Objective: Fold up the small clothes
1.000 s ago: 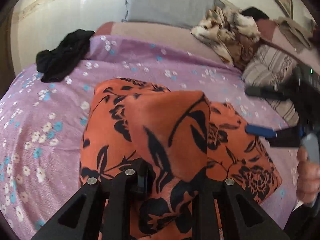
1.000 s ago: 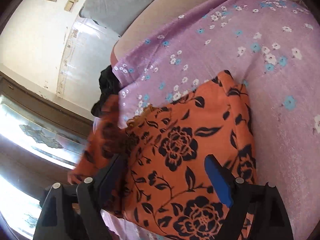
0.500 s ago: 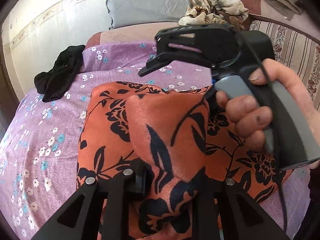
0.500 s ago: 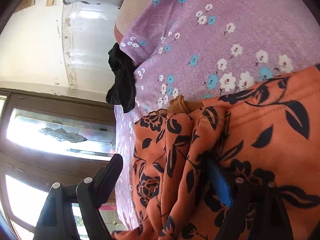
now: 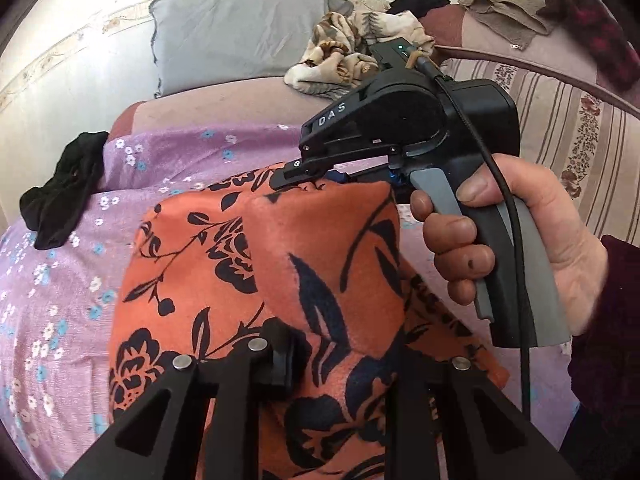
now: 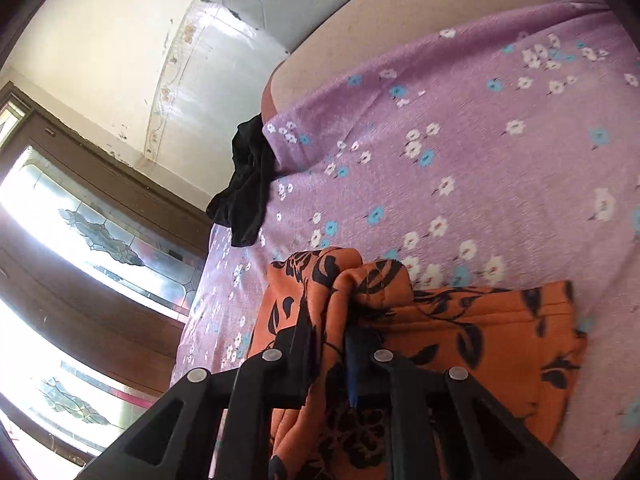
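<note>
An orange garment with black flowers [image 5: 192,280] lies on the purple flowered bedsheet [image 5: 60,320]. My left gripper [image 5: 344,364] is shut on a raised fold of it at the near edge; cloth drapes over its right finger. A person's hand [image 5: 500,232] holds my right gripper [image 5: 304,174] at the garment's far edge. In the right wrist view the right gripper [image 6: 328,344] has its jaws closing, and a bunched ridge of the orange garment [image 6: 460,320] is pinched between the pads.
A crumpled black garment [image 5: 60,196] lies at the sheet's far left corner. A grey pillow [image 5: 236,36] and a heap of beige patterned cloth [image 5: 344,52] sit at the back. A striped cover [image 5: 560,120] runs along the right. A glazed door [image 6: 80,220] stands beyond the bed.
The right gripper swung in from the right over the garment to its far edge, and its wide jaws came together on a bunch of fabric. The left gripper kept its fold.
</note>
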`<state>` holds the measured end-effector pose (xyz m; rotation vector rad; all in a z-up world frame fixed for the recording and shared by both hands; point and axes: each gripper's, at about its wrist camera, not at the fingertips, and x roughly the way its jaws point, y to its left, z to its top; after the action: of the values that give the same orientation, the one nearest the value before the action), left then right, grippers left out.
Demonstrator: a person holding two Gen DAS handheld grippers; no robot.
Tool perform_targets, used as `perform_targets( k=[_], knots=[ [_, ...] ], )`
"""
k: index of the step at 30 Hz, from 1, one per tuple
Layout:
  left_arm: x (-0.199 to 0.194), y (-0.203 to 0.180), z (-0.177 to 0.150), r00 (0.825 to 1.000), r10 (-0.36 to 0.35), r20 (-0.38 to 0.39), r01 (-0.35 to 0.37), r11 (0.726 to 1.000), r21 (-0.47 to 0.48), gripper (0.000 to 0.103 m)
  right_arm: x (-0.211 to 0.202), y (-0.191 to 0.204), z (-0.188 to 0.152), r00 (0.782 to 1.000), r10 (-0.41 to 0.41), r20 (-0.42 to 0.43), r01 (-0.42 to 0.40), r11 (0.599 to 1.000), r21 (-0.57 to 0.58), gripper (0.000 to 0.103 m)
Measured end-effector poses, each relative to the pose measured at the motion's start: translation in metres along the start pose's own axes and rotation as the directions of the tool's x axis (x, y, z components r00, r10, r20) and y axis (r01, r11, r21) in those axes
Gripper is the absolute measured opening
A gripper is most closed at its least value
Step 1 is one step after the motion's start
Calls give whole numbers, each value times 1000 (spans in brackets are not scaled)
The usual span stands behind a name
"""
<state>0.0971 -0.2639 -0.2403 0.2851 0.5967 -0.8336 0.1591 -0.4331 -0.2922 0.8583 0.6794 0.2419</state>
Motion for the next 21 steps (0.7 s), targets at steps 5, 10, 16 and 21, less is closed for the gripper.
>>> perform_targets(
  k=[5, 10, 16, 21],
  knots=[
    [29, -36, -9, 998, 2, -70, 3, 998, 63, 27, -20, -46, -2, 997, -75, -2, 75, 995, 64, 14],
    [19, -42, -9, 994, -11, -111, 23, 994, 106, 68, -17, -79, -7, 995, -73, -67, 82, 985, 153, 15],
    [-35, -22, -2, 999, -34, -42, 40, 987, 154, 78, -49, -52, -5, 989, -145, -20, 146, 982, 116, 25],
    [-64, 32, -1, 995, 97, 6, -97, 992, 83, 81, -77, -4, -25, 998, -70, 11, 70, 998, -2, 25]
  ],
)
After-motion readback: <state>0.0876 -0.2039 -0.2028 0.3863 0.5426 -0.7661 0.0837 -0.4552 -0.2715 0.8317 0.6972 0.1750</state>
